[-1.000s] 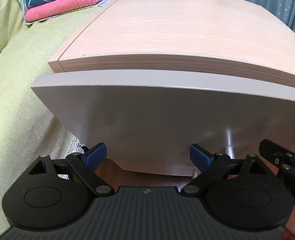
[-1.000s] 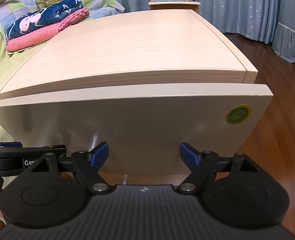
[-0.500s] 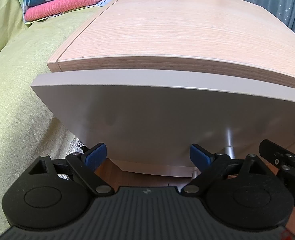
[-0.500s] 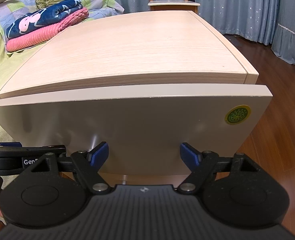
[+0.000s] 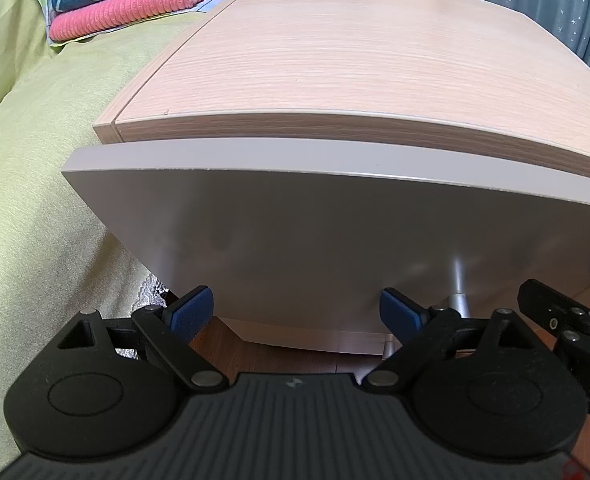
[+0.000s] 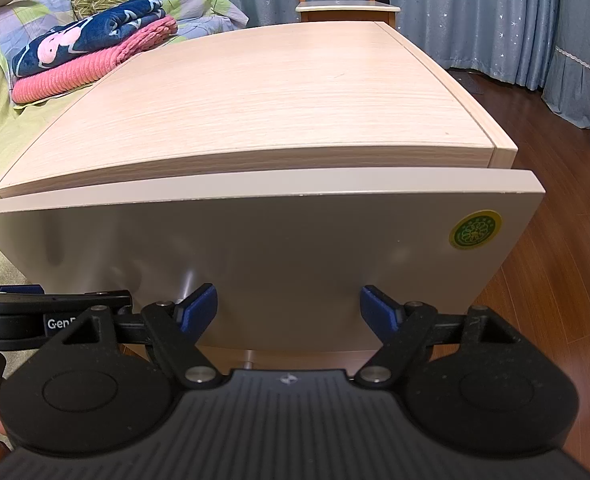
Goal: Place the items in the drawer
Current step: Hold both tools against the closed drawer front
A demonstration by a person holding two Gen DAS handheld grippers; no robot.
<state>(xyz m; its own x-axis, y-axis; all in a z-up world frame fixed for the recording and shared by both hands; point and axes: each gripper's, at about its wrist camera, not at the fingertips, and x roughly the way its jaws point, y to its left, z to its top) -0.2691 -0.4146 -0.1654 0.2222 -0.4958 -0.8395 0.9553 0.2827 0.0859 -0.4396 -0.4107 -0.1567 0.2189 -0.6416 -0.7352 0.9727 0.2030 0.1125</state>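
Both grippers are lined up side by side at the lower edge of the drawer front (image 5: pixel 335 248), and from where I stand it looks like the closing push: the grey panel sits only slightly proud of the wooden cabinet top (image 5: pixel 355 60), with a narrow lip showing along its upper edge. I can't see inside the drawer, so whether the items are in there is hidden from me.

To finish this well, I'd press evenly with both tools, keeping them level with each other so the panel goes in square and doesn't rack to one corner. A slow, steady shove is better than a jab, since the glossy face could let the pads skid downward off the bottom edge. Watch the silver handle (image 5: pixel 459 280) low on the front, near the left tool's inner finger, so nothing catches on it.

The left gripper (image 5: pixel 297 314) is spread wide, nothing between its blue pads (image 5: pixel 191 312), which sit right at the panel's lower edge; whether they actually touch it I can't tell. The right gripper (image 6: pixel 289 308) is likewise splayed and carrying nothing, its tips close against the same face, below the green round sticker (image 6: pixel 475 230) near the right corner
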